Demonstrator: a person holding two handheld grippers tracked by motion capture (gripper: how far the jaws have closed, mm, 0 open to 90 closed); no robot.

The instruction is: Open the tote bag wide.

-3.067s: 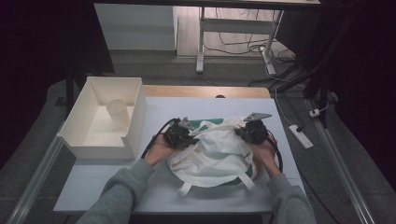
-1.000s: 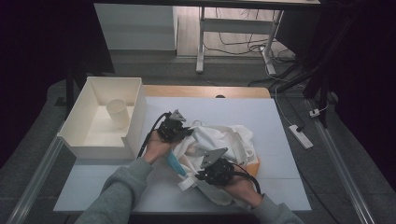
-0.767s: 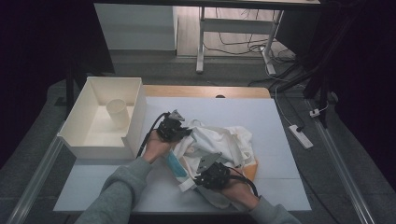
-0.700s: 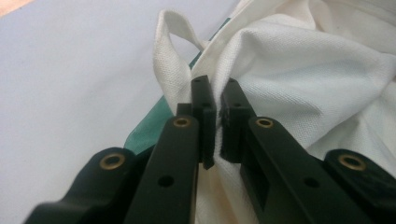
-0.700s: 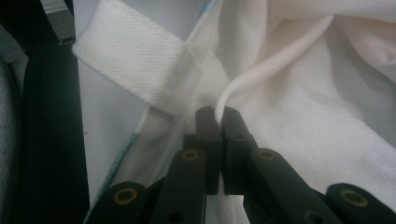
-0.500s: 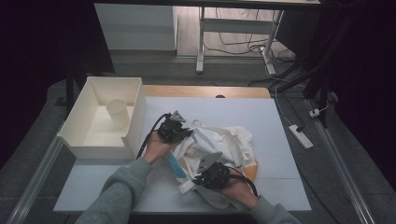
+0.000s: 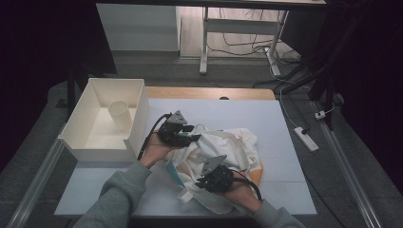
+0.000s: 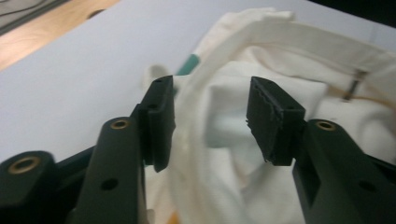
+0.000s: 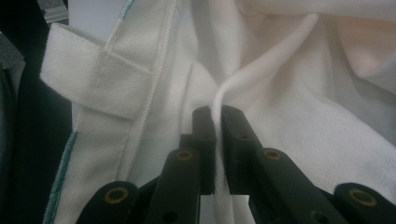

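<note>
Cloth bag (image 7: 223,156) lies crumpled mid-table on the white mat (image 7: 247,114), right of the bin (image 7: 102,121), which holds a cup (image 7: 119,115).

Right gripper (image 9: 215,122): jaws pinched tight on a thin fold of the bag at its near edge. Grip looks shallow, only a ridge of fabric between the tips.

Left gripper (image 8: 210,119): jaws wide, straddling the bag's rim band, nothing clamped yet.

Looks like a spread/fold step. To do it well:
- close left on the rim band, deep bite, not the tip
- hold right firm; don't pull until left is set
- then tension evenly and low over the mat, so the strap (image 9: 93,79) doesn't snag or drag
</note>
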